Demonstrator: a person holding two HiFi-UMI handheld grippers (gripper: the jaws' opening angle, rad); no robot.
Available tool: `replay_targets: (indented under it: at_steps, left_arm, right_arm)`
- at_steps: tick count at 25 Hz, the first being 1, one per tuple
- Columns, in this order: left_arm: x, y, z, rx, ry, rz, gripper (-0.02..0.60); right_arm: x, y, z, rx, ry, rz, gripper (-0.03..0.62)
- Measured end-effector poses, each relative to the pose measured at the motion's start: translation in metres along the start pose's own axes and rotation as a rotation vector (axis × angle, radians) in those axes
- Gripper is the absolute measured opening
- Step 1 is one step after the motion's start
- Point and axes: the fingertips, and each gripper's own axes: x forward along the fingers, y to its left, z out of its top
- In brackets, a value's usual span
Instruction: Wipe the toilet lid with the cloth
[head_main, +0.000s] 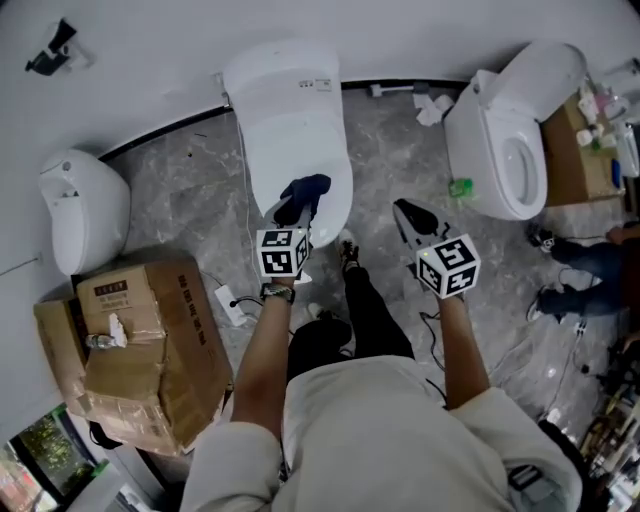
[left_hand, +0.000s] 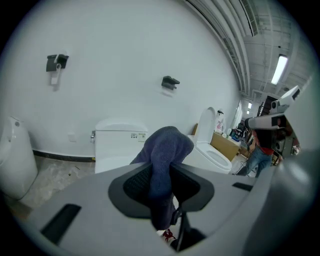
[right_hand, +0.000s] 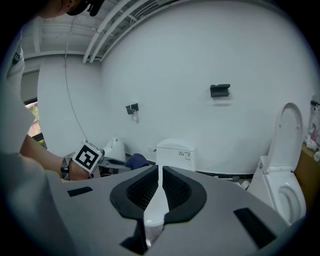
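The left gripper (left_hand: 162, 172) is closed on a dark blue cloth (left_hand: 167, 147). The cloth is pinched between the two pads, bunched up beyond the fingertips, and a fold hangs down below them. In the head view this gripper is held over the near end of the closed toilet lid (head_main: 295, 150), and the cloth appears to be clear of the lid rather than pressed on it. The cistern (left_hand: 120, 140) is seen straight ahead of the left gripper, against the white wall. Two dark brackets (left_hand: 170, 82) are fixed to the wall above it.

The right gripper (right_hand: 160, 172) is held to the right of the left one, apart from it. Its jaws are pressed together with only a thin slit between the pads, and nothing is gripped. The same cistern is seen ahead of it. The left gripper's marker cube (right_hand: 88, 156) and the cloth lie ahead of it to its left.

A second toilet (head_main: 505, 140), with its lid raised, stands ahead of the right gripper and to its right. A urinal (head_main: 82, 208) is mounted on the wall to the left of the left gripper. A cardboard box (head_main: 150, 345) sits behind the left gripper and to its left, beside the person's left arm. Another person (head_main: 590, 272) is partly seen far to the right of the right gripper.
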Motion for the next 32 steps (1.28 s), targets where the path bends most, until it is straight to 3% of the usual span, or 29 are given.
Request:
replay_targets:
  at_steps: [10, 15, 18, 24, 32]
  left_arm:
    - [-0.095, 0.008, 0.074, 0.080, -0.149, 0.102, 0.098]
    - [-0.132, -0.003, 0.108, 0.116, -0.216, 0.125, 0.098]
    - [-0.153, -0.010, 0.127, 0.160, -0.251, 0.141, 0.098]
    - [-0.198, -0.027, 0.163, 0.193, -0.335, 0.146, 0.098]
    - [-0.255, -0.046, 0.191, 0.223, -0.387, 0.141, 0.098]
  right_arm:
    - [-0.012, 0.036, 0.094, -0.107, -0.111, 0.060, 0.046]
    - [-0.024, 0.054, 0.124, -0.169, -0.148, 0.080, 0.046]
    - [-0.035, 0.068, 0.138, -0.152, -0.177, 0.105, 0.046]
    - [-0.057, 0.095, 0.166, -0.213, -0.218, 0.112, 0.046]
    - [-0.096, 0.124, 0.201, -0.248, -0.275, 0.115, 0.046]
